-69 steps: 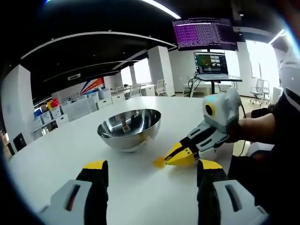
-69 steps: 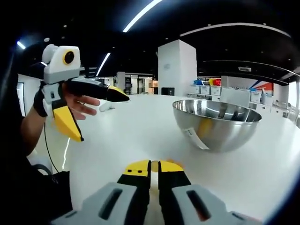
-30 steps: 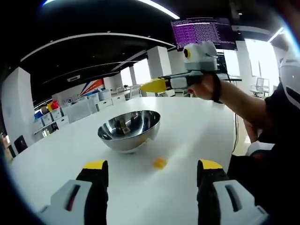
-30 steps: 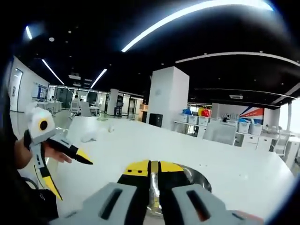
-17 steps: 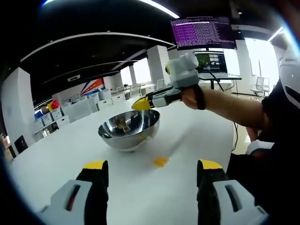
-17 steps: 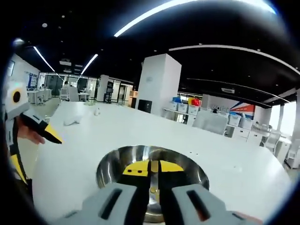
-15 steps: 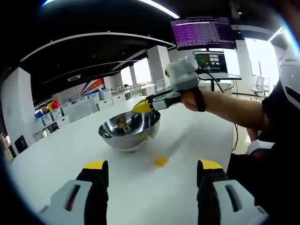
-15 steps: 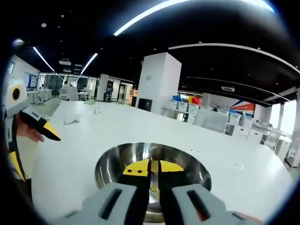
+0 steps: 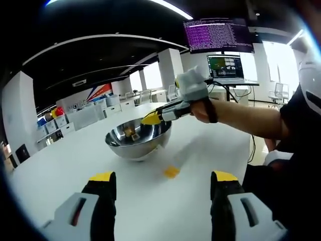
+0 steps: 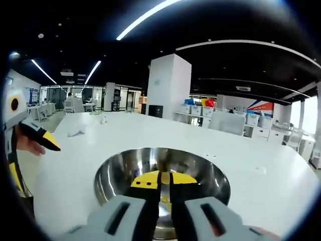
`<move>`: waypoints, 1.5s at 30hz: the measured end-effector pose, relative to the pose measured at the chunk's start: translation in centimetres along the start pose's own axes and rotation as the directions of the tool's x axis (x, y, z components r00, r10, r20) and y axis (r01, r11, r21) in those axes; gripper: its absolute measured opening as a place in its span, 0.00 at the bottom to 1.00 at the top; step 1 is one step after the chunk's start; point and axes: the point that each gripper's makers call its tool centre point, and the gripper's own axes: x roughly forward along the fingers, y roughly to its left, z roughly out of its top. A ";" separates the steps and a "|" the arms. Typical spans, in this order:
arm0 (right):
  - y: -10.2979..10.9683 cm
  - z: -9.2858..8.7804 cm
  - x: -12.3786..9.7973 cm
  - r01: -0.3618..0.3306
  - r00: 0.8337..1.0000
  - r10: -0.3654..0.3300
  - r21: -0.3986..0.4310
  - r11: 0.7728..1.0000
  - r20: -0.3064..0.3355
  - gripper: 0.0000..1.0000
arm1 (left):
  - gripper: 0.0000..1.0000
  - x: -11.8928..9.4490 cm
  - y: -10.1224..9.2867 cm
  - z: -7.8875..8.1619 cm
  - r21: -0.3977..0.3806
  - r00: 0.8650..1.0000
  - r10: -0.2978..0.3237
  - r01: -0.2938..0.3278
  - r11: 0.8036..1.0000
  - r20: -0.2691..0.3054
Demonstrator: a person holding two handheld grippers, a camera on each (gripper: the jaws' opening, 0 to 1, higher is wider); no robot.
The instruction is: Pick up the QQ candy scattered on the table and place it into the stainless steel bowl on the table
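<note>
A yellow QQ candy (image 9: 171, 171) lies on the white table (image 9: 60, 170), just in front of the stainless steel bowl (image 9: 138, 138). My left gripper (image 9: 163, 179) hangs low over the table with its jaws wide open and empty, the candy just beyond them. In a person's hand, my right gripper (image 9: 149, 119) points its yellow tips over the bowl's near rim. In the right gripper view its jaws (image 10: 163, 179) are pressed together above the bowl (image 10: 200, 170), with a thin yellow sliver of candy between them. The left gripper (image 10: 39, 168) shows at the far left, held in a hand.
A person's forearm (image 9: 241, 113) reaches in from the right. Behind it stand a laptop (image 9: 225, 68) and a big screen (image 9: 218, 36). A white label hangs on the bowl's side. Small white items (image 10: 77, 132) lie far off on the table (image 10: 90, 135); a white pillar (image 10: 168, 85) stands behind.
My right gripper lifted from the table by the candy, swung up and came down over the bowl, still shut. The left gripper stayed put and open. One candy stays on the table.
</note>
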 end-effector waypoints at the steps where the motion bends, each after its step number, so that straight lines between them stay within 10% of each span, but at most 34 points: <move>1: -0.2 -0.1 0.0 0.009 1.000 -0.009 -0.017 1.000 -0.004 0.07 | 0.77 0.0 0.1 -0.1 0.002 1.000 0.002 -0.002 1.000 -0.004; 6: -0.3 0.0 -0.1 0.014 1.000 -0.013 -0.019 1.000 0.021 0.28 | 0.77 0.2 0.2 -0.4 0.008 1.000 0.003 -0.003 1.000 -0.018; 9: -0.9 0.0 -0.3 0.033 0.999 -0.033 -0.017 0.999 0.018 0.16 | 0.77 0.2 0.2 -0.4 0.008 1.000 0.002 -0.002 1.000 -0.015; 24: 0.4 1.2 -1.1 -0.028 0.996 0.016 0.136 0.990 0.093 0.28 | 0.77 0.1 0.1 0.0 0.012 1.000 0.004 -0.003 1.000 -0.010; 30: 1.8 0.2 -1.1 -0.056 0.998 0.058 -0.037 0.998 0.038 0.33 | 0.77 0.2 0.0 0.1 0.013 1.000 0.002 -0.002 1.000 -0.011; 34: 1.7 -0.1 -1.1 -0.050 0.998 0.045 0.133 0.990 0.039 0.33 | 0.77 0.3 0.0 0.1 0.013 1.000 0.001 -0.001 1.000 -0.009; 36: 1.8 -0.2 -1.3 -0.044 0.999 0.044 -0.007 0.999 0.015 0.33 | 0.77 0.4 -0.1 0.1 0.013 1.000 -0.001 0.001 1.000 -0.012; 38: 1.7 0.4 -1.3 -0.058 0.997 0.048 0.195 0.979 0.056 0.33 | 0.77 0.4 -0.2 0.0 0.015 1.000 -0.003 0.003 1.000 -0.014; 45: 1.7 1.4 -1.1 -0.077 0.994 0.058 0.219 0.973 0.090 0.30 | 0.77 0.3 -0.1 0.2 0.013 1.000 -0.002 0.002 1.000 -0.011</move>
